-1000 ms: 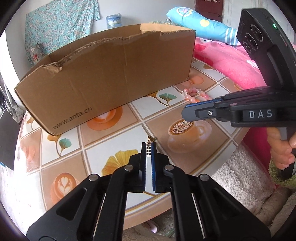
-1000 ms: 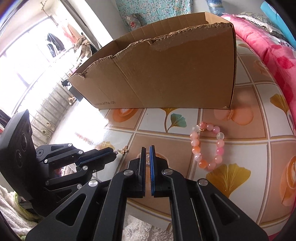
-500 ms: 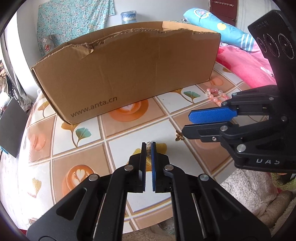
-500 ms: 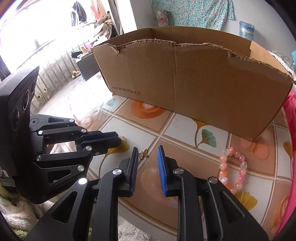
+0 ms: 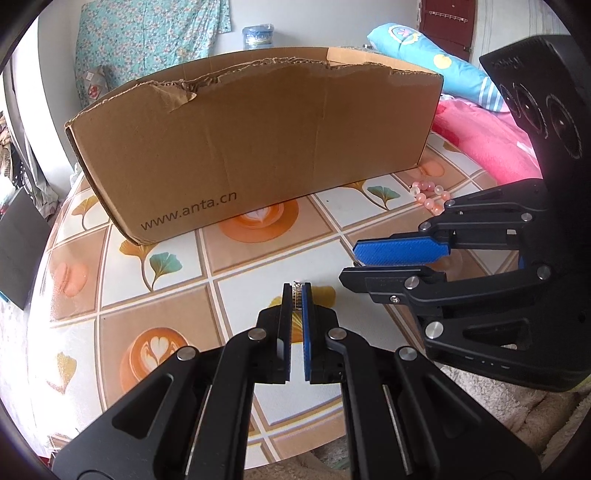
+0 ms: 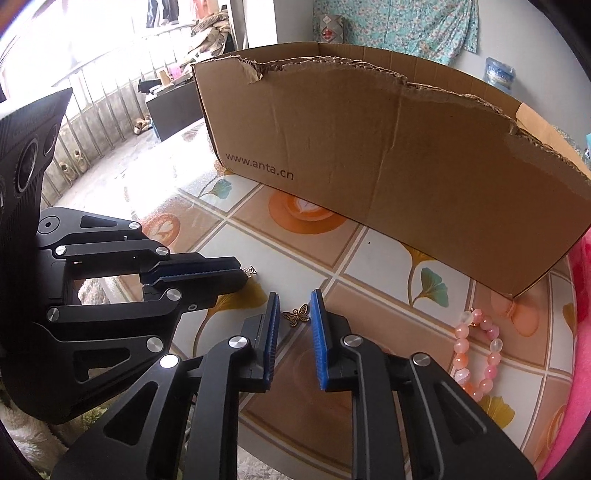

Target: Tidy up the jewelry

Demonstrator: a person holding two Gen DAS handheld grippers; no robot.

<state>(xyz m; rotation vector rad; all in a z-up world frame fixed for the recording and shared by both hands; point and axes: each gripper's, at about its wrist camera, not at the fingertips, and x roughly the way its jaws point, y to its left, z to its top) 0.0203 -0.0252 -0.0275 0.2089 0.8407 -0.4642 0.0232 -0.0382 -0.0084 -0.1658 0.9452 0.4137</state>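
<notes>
Your right gripper (image 6: 293, 321) is closing around the small bronze butterfly charm (image 6: 296, 314), pads not yet touching; left gripper (image 5: 296, 295) pinches a small gold trinket (image 5: 296, 285). Next, finish the squeeze squarely

Behind my table (image 5: 110, 258), with its tiled print of leaves and coffee cups: a white wall (image 5: 295, 18) hung with a floral cloth (image 5: 147, 33), a water jug (image 5: 258, 36) at its foot. To my right, pink bedding (image 5: 491, 147) and a blue pillow (image 5: 436, 62). To my left, a sunlit balcony railing (image 6: 92, 107).
</notes>
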